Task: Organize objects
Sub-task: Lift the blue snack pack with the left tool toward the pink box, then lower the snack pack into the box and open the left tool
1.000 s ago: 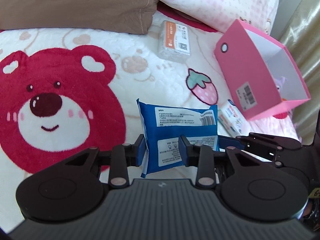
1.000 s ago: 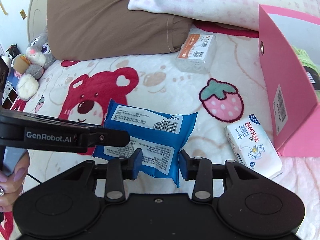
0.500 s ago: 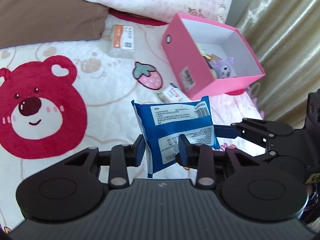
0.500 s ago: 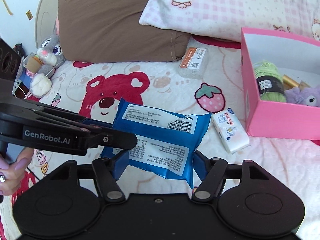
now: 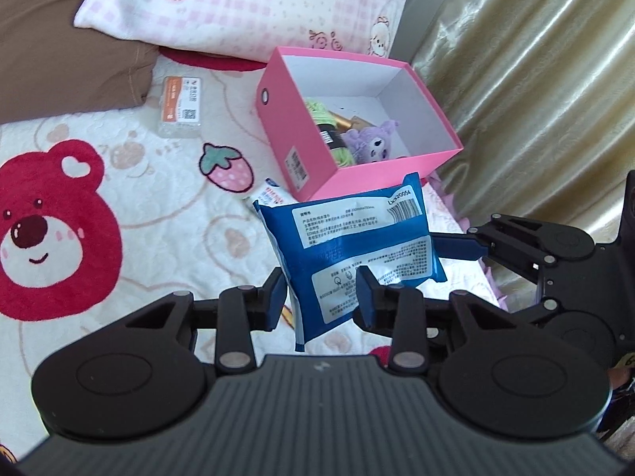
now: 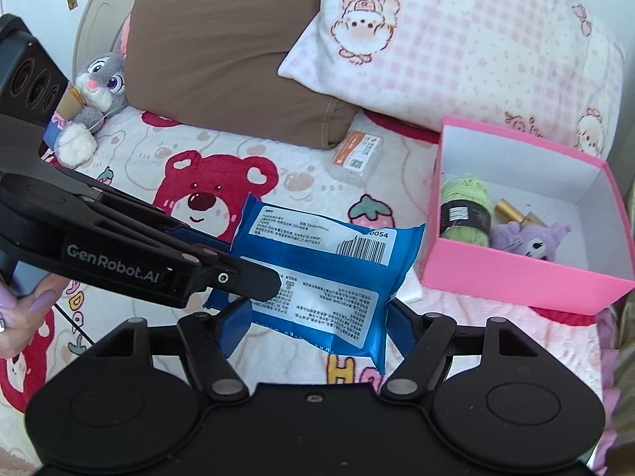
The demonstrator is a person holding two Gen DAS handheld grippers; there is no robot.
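A plush white bed cover [image 5: 158, 214] printed with a red bear and strawberries spreads under everything, with a brown pillow [image 6: 222, 59] and a pink checked pillow [image 6: 456, 47] at its head and a shiny gold curtain [image 5: 535, 91] along one side. The blue wipes pack [image 5: 357, 254], a soft glossy pouch with white label panels and a barcode, hangs in the air above the cover, just short of the pink box [image 5: 309, 146]. The left hand-held gripper [image 5: 321, 297] pinches the pack's lower edge, its jaws narrow and pressed on the film. The right hand-held gripper [image 6: 313, 327] sits under the pack's other end with its jaws opening; the pack lies between the blue pads, and they seem to stand just clear of it, though the view is tight there. The box is stiff card, open-topped and white inside, holding a skein of green yarn [image 6: 464, 214], a gold tube [image 6: 512, 210] and a fuzzy purple toy [image 6: 532, 240]. A small white tissue pack [image 5: 272, 196] lies beside the box, partly hidden. A clear plastic case [image 5: 180, 105] with an orange label rests near the brown pillow. A grey plush rabbit [image 6: 99, 83] leans at the bed's head.
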